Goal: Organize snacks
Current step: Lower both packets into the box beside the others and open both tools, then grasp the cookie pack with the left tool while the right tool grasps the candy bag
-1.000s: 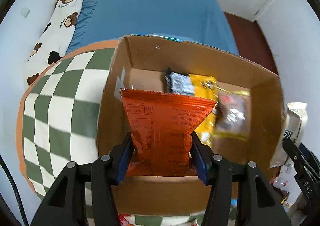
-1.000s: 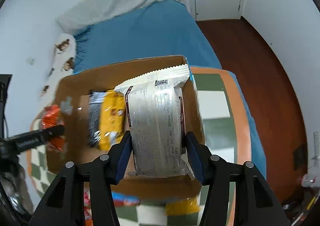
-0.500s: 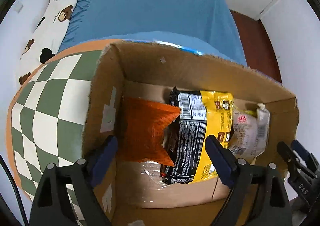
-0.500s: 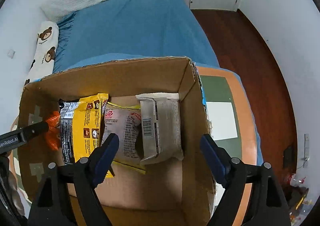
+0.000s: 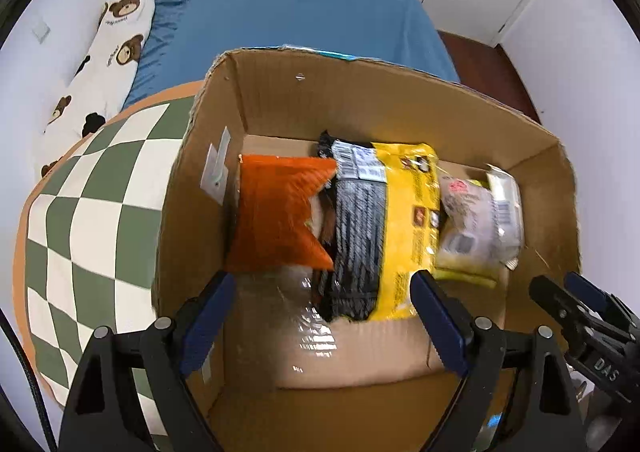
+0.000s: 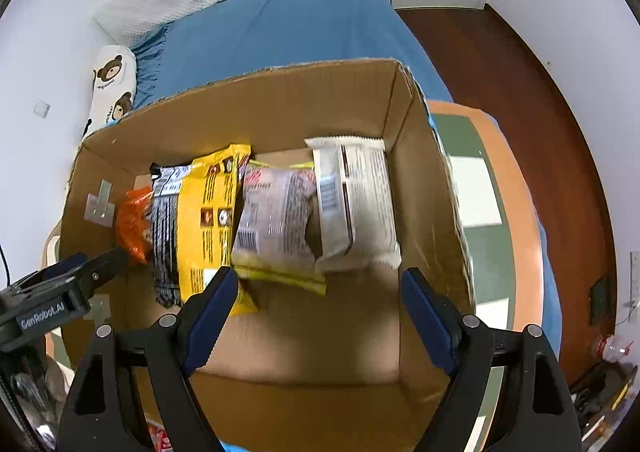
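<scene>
**Both packets dropped in the box — pull out clean**

Your left gripper (image 5: 320, 292) is spread wide with nothing between the pads; jaws have just been opening. Same for your right gripper (image 6: 314, 292): spread, empty, just opened. The orange packet (image 5: 276, 212) lies inside the cardboard box (image 5: 360, 92) against its left wall. Next to it sit the black-and-yellow packet (image 5: 380, 224), a clear-wrapped packet (image 6: 272, 216) and the white packet (image 6: 356, 200), nearest the box's right wall. Row looks neat, so I'd call this step a release. Lift both grippers straight up, keep jaws wide, don't snag packet edges or box walls. More snacks seem to lie on the checkered counter (image 5: 92, 188) beside the box; fetch those afterwards.
</scene>
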A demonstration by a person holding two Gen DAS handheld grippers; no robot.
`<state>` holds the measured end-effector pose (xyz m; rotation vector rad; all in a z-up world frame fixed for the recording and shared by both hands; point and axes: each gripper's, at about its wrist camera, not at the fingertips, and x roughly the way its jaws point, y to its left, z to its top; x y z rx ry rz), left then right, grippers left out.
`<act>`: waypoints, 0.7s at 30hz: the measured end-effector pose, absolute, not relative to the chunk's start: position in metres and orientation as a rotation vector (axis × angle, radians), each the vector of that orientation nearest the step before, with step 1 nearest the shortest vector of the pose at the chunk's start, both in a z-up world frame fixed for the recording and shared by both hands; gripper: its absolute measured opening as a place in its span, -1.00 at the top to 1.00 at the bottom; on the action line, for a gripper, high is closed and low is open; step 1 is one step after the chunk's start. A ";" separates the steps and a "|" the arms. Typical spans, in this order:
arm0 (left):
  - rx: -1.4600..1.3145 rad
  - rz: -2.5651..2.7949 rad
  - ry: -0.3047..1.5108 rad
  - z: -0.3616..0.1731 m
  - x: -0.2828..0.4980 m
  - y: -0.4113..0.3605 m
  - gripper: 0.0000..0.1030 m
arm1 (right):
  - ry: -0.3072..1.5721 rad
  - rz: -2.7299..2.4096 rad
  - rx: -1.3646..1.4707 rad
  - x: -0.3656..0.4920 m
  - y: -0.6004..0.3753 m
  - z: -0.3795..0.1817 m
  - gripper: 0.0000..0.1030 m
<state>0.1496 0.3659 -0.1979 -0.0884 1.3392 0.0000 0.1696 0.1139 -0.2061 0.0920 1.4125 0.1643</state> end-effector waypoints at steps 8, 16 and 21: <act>-0.044 -0.015 1.223 -0.159 0.106 0.352 -0.74 | 1.340 0.171 0.060 0.132 0.118 -0.178 -0.66; -0.010 -0.036 1.103 -0.113 0.056 0.343 -0.74 | 1.235 0.194 0.057 0.087 0.118 -0.129 -0.66; -0.002 -0.051 1.052 -0.089 0.024 0.338 -0.74 | 1.197 0.200 0.072 0.058 0.114 -0.105 -0.66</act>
